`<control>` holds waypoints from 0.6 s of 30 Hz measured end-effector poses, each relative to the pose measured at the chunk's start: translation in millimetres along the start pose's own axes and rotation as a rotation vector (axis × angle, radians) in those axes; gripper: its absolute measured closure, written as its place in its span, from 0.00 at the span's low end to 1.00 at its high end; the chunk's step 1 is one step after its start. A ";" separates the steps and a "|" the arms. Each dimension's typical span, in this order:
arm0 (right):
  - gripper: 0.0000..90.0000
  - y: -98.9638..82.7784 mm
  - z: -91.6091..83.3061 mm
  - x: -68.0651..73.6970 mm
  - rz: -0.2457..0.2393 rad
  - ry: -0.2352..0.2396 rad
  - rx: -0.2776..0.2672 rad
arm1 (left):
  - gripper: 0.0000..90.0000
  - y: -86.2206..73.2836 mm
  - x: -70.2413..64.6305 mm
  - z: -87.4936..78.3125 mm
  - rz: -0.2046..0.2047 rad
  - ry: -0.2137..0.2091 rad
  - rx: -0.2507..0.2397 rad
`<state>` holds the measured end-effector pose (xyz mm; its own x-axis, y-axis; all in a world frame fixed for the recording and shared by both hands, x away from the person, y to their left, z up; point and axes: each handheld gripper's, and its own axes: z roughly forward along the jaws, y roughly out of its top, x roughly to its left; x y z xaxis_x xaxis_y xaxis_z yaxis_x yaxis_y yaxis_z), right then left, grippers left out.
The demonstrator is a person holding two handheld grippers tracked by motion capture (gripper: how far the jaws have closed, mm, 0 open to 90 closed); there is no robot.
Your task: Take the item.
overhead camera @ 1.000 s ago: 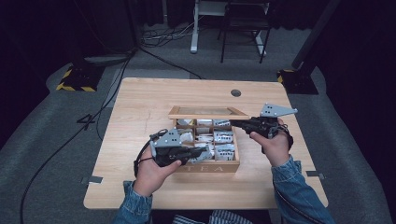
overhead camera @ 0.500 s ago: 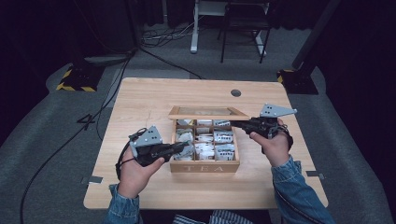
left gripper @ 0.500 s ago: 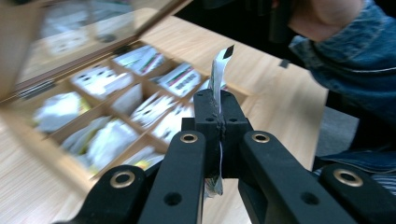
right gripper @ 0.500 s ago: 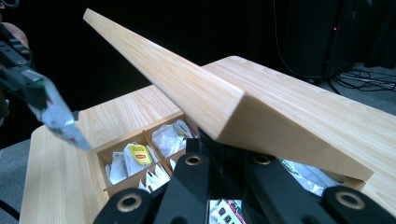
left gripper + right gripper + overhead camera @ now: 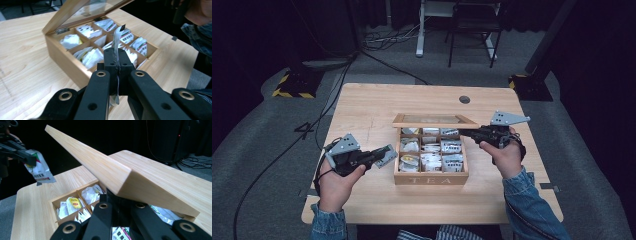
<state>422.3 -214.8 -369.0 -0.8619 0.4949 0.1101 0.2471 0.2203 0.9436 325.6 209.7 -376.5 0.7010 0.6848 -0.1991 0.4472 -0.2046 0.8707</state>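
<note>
A wooden tea box [image 5: 432, 177] marked TEA stands mid-table, its compartments holding several tea bags. Its glass-paned lid [image 5: 434, 120] is raised. My right gripper [image 5: 463, 132] is shut on the lid's right edge and holds it up; in the right gripper view the lid [image 5: 112, 172] slants across above the jaws [image 5: 120, 198]. My left gripper [image 5: 381, 157] hangs just left of the box, shut on a tea bag packet [image 5: 387, 155]. In the left gripper view the packet [image 5: 116, 41] stands edge-on between the pads [image 5: 117, 53], with the box [image 5: 62, 58] behind it.
The box sits on a light wooden table [image 5: 372, 105] with a round cable hole [image 5: 464, 99] at the back right. Cables run over the grey floor at the left. A chair and a desk frame stand beyond the table. The person's denim sleeves come in from below.
My left gripper has drawn back to the left, from over the box's front left compartments to beside the box, carrying the tea bag packet. The right gripper and the lid have stayed put.
</note>
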 end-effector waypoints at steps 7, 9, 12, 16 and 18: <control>1.00 -0.4 -0.1 0.1 0.001 0.002 0.000 | 0.99 -12.4 22.4 -1.0 -0.075 0.094 0.012; 1.00 -0.4 -0.1 0.0 0.002 0.002 0.000 | 0.99 -16.7 29.2 0.2 -0.100 0.109 0.015; 1.00 -0.6 -0.1 -0.1 0.003 0.003 -0.001 | 0.99 -23.1 38.1 2.8 -0.136 0.120 0.017; 1.00 -0.8 -0.1 -0.2 0.004 0.005 -0.002 | 0.99 -30.4 48.2 5.0 -0.168 0.143 0.024; 1.00 -0.9 -0.1 -0.3 0.004 0.005 -0.002 | 0.99 -33.7 52.5 6.2 -0.183 0.147 0.024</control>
<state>422.2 -215.3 -369.9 -0.8630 0.4919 0.1151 0.2497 0.2172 0.9437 350.8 248.2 -419.1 0.5197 0.8060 -0.2833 0.5736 -0.0834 0.8149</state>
